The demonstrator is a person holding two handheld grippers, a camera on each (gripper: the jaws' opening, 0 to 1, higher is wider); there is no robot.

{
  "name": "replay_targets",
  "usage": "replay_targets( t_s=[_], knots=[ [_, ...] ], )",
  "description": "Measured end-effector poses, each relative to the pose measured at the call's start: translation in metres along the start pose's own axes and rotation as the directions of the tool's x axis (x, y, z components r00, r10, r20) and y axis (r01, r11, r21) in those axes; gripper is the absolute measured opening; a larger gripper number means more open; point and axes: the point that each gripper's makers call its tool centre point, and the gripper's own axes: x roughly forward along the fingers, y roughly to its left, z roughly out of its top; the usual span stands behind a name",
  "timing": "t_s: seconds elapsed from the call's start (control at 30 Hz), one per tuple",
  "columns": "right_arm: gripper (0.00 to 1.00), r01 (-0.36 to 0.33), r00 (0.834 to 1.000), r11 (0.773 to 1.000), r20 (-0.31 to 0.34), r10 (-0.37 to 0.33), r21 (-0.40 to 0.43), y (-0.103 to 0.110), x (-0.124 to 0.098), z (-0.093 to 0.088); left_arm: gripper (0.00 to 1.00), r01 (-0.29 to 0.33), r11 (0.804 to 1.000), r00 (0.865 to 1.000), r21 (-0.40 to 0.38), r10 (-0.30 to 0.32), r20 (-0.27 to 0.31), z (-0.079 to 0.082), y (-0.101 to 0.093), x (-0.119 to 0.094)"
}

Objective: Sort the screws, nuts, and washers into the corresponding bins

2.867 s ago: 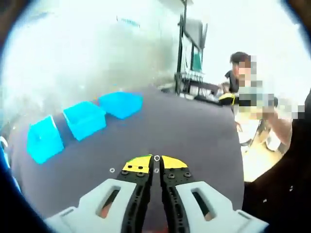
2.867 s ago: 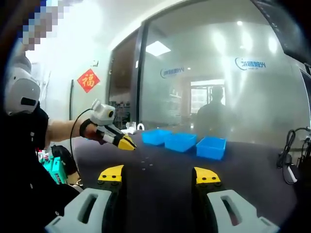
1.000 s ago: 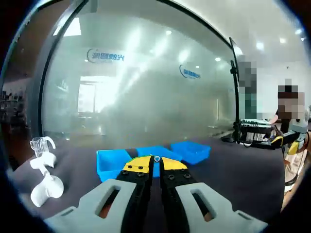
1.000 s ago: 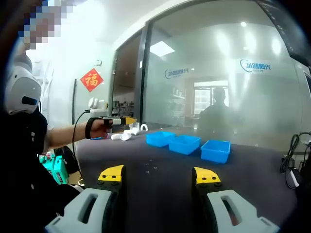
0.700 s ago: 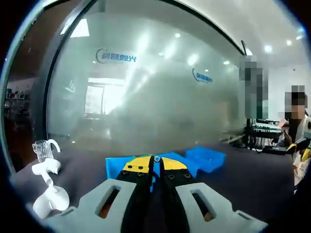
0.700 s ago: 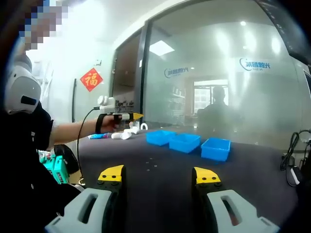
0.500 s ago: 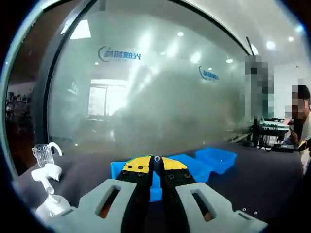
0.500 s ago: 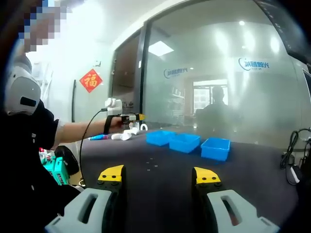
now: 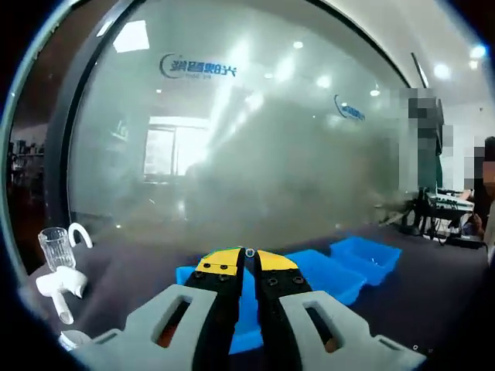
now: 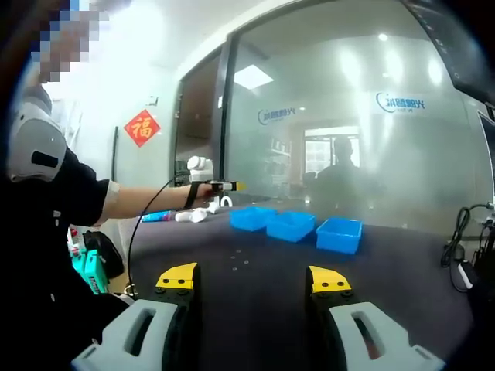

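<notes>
Dark table (image 10: 255,290) out ahead of the right gripper (image 10: 254,280) has three blue bins (image 10: 292,224) in a row, plus tiny bits of hardware (image 10: 240,259) nearer in.

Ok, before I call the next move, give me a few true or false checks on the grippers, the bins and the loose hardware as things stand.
1. The left gripper has its jaws closed, tips together. True; a tiny piece sits at the tips, too small to name.
2. The right gripper is shut on a screw. False: its jaws stand wide apart with nothing between them.
3. Three blue bins sit in a row on the dark table. True.
4. The bins are red. False: they are blue.
5. Small loose parts lie on the table between the right gripper and the bins. True.
</notes>
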Motion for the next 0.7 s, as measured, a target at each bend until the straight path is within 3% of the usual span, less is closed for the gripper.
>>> replay_targets(
  t_s=[0.27,0.53,0.7],
  knots=[
    [0.49,0.015,1.000,1.000,0.000,-0.015,0.002,-0.005,-0.005,0.001,0.06,-0.021,0.999,1.000,-0.048,0.020,-0.018,-0.009,0.017,0.019],
    [0.49,0.019,1.000,1.000,-0.009,-0.019,0.001,-0.006,-0.005,-0.001,0.06,-0.034,0.999,0.999,-0.040,0.032,-0.043,-0.021,0.023,0.018],
    [0.49,0.016,1.000,1.000,-0.010,-0.016,-0.001,-0.005,-0.004,0.000,0.06,-0.032,0.999,0.999,-0.025,0.031,-0.036,-0.016,0.021,0.019]
  ],
)
